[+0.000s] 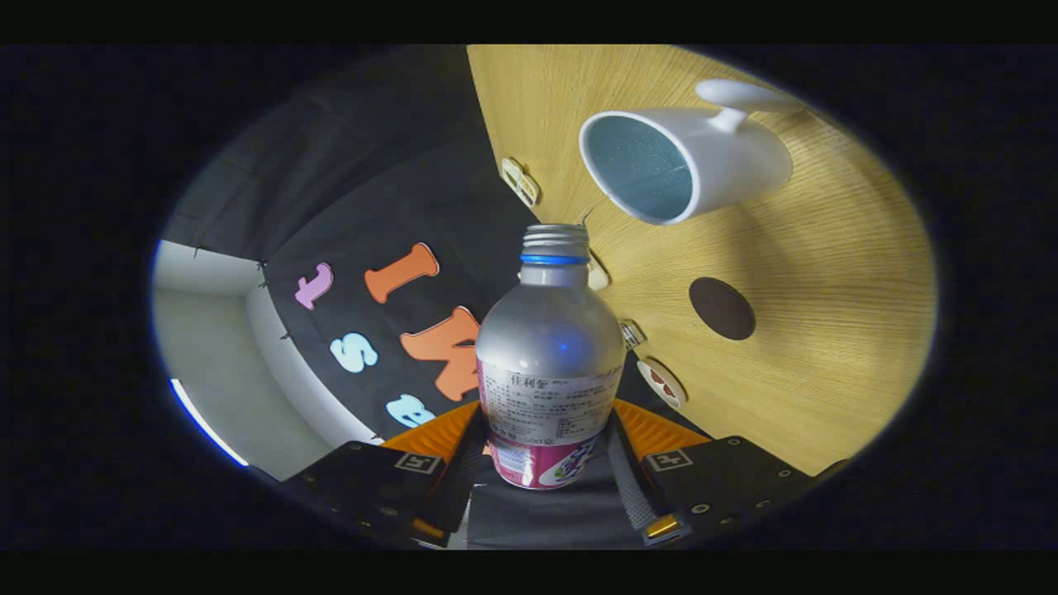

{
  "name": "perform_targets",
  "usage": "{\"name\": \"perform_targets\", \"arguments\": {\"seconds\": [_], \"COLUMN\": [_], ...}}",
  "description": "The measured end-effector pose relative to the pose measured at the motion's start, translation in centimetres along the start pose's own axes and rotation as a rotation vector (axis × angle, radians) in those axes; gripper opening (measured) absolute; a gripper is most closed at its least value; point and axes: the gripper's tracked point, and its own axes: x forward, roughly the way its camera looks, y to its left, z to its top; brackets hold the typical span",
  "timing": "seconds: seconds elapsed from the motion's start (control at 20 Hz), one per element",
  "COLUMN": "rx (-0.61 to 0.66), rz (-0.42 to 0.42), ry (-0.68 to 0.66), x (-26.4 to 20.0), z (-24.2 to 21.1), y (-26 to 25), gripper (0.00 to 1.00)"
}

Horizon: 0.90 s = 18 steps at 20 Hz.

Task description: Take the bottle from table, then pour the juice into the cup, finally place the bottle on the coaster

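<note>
A silver aluminium bottle [549, 347] with a blue neck ring and an uncapped threaded mouth sits between my fingers, and my gripper [548, 450] is shut on its lower body. I hold it rolled far to one side, so the wooden table [826, 372] stands like a wall beside it. A white cup [686, 161] with a handle and a bluish inside rests on the table beyond the bottle's mouth, its opening turned toward me. A dark brown round coaster [722, 308] lies on the table, nearer to my fingers than the cup.
Small white clips [520, 181] and a round marker [660, 383] sit along the table's edge where it meets the black cloth wall [372, 207]. A pale wall [215, 355] shows past the cloth.
</note>
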Motion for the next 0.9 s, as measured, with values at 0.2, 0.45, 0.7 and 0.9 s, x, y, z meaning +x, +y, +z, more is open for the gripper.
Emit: {"name": "perform_targets", "arguments": {"seconds": [0.2, 0.45, 0.7, 0.9], "rx": [0.034, 0.075, 0.108, 0.136], "rz": [0.024, 0.051, 0.074, 0.095], "ry": [-0.003, -0.004, -0.008, -0.005], "x": [-0.3, -0.2, -0.1, 0.0], "z": [0.1, 0.0, 0.1, 0.0], "y": [0.7, 1.7, 2.1, 2.5], "gripper": [0.74, 0.74, 0.74, 0.74]}}
